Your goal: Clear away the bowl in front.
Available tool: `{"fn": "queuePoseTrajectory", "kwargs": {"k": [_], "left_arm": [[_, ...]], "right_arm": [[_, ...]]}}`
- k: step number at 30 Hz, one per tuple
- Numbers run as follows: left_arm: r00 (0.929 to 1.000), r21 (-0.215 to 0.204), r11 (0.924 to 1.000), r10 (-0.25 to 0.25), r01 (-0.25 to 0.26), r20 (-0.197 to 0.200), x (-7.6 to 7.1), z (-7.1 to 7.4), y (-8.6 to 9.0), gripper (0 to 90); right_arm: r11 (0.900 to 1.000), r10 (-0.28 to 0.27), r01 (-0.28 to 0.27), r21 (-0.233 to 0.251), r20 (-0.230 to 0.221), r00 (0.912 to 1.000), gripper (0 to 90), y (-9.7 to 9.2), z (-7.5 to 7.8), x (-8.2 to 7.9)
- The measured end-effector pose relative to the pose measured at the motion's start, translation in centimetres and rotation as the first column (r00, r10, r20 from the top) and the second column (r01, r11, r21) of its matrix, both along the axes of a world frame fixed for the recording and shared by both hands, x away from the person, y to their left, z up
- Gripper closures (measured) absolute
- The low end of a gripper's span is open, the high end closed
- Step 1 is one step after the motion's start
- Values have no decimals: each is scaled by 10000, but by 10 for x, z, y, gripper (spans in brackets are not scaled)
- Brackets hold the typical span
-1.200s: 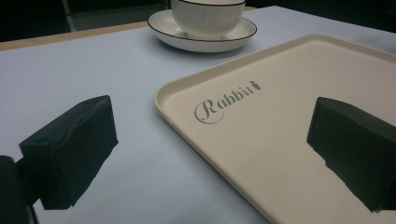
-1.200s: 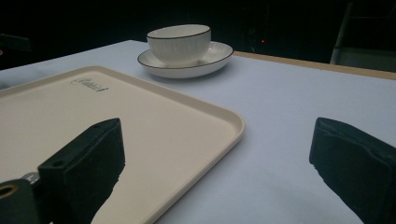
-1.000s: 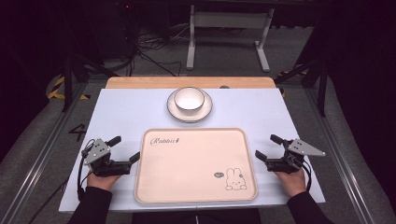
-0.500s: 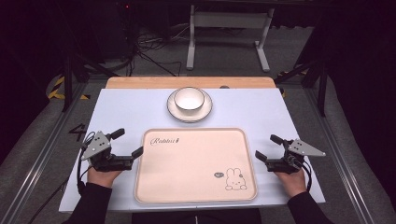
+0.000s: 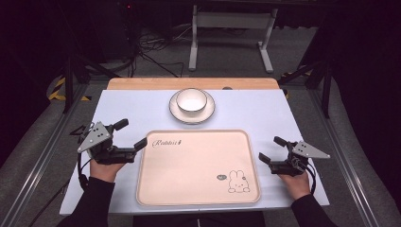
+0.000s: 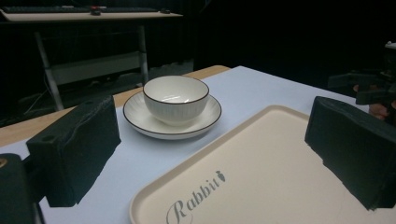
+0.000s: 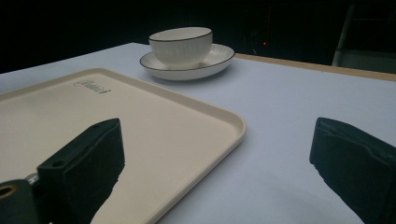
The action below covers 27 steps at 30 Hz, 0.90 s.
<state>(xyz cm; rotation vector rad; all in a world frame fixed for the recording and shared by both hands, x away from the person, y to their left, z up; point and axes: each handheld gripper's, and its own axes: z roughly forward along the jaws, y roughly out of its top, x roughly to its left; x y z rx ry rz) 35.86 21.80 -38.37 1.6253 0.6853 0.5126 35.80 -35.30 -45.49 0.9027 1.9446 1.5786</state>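
1. In the high view, the left gripper hovered at the left edge of the tray, jaws spread wide and holding nothing. The right gripper sat just off the tray's right edge, also wide open and empty. The bowl stood on its saucer beyond both grippers, past the tray's far edge, well apart from either.

2. In the left gripper view, the bowl lay ahead between the open jaws, with the saucer under it and the tray corner close below on the right-hand side.

3. In the right gripper view, the tray rim ran between the jaws, and the bowl sat far ahead to the left.

4. The risk, as I judged it: gripping the bowl alone could drag or tip the saucer, since the bowl rests loosely on it; a low jaw could also catch the tray rim and shove the tray.

5. Against the frame a second earlier, the left gripper had risen and swung forward toward the bowl; the right one had hardly moved, and bowl and tray stayed put.
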Motion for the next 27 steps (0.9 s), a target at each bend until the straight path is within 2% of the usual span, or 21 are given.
{"fn": "queuePoseTrajectory", "kwargs": {"k": [4,5,6,11,13,18,20,21,22,27], "left_arm": [[10000,-113,9999,-35,35,-16,2,1,-4,27],[9987,-306,9985,-466,459,-218,5,2,-7,15],[9982,-317,9982,-515,505,-306,6,2,-9,7],[9987,-344,9987,-398,388,-306,12,5,-15,10],[9978,-409,9983,-438,418,-497,17,6,-19,25],[9962,-29,9995,-309,308,-814,33,5,-32,10],[9928,-29,9992,-409,408,-1126,40,6,-36,17],[9884,-108,9986,-528,518,-1421,45,6,-39,18],[9878,-117,9985,-538,526,-1464,52,8,-42,16],[9902,-118,9993,-364,351,-1347,64,13,-47,19]], "right_arm": [[10000,-2,2,16,1,10000,40,0,0,0],[10000,1,-1,-40,17,10000,39,0,0,0],[10000,2,-2,-41,22,10000,40,0,0,0],[10000,5,-5,-42,30,10000,39,0,0,0],[10000,17,-16,-55,24,10000,39,1,0,0],[10000,40,-40,-76,38,10000,40,1,0,0],[10000,36,-35,-60,37,10000,39,0,0,0],[10000,35,-35,-44,40,10000,39,0,0,0],[10000,-10,10,30,41,10000,36,0,0,0],[10000,-67,67,39,14,10000,36,0,0,0]]}}
